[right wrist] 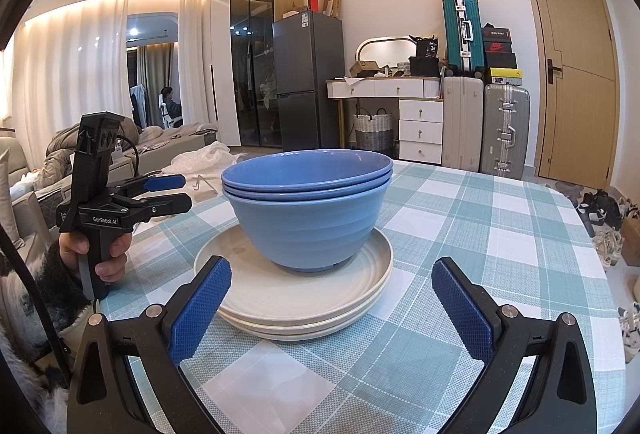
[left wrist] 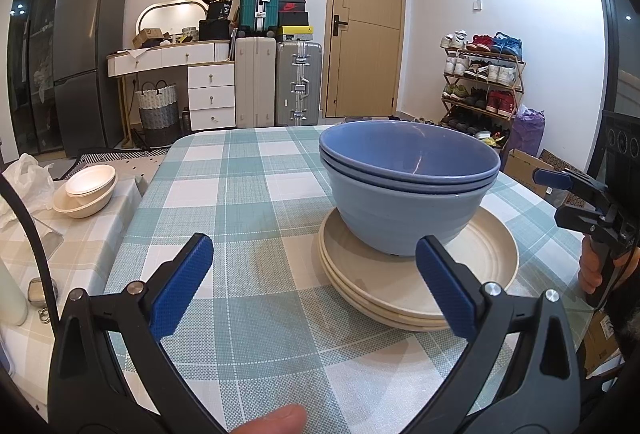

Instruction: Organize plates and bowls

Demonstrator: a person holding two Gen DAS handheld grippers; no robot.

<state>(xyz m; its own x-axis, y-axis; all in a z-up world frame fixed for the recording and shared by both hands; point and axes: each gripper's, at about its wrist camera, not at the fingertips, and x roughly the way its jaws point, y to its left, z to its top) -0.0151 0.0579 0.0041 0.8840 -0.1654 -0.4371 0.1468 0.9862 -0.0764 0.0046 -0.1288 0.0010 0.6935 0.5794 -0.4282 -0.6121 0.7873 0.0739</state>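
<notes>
Resting on checked tablecloth point(right wrist: 460, 218): blue bowls point(right wrist: 308, 213) nested atop cream plates point(right wrist: 296, 298). Likely rigid, light, slick (plastic-looking); pinch at bowl rim. Left gripper point(left wrist: 314, 282) and right gripper point(right wrist: 332, 308) near plates, both spread wide, empty.

Tabletop point(left wrist: 248, 193): we see a teal-and-white checked cloth covering it.
Plates point(left wrist: 492, 258): we find a cream stack lying directly on the cloth.
Bowls point(left wrist: 404, 209): we see nested blue ones standing upright on the top plate.
</notes>
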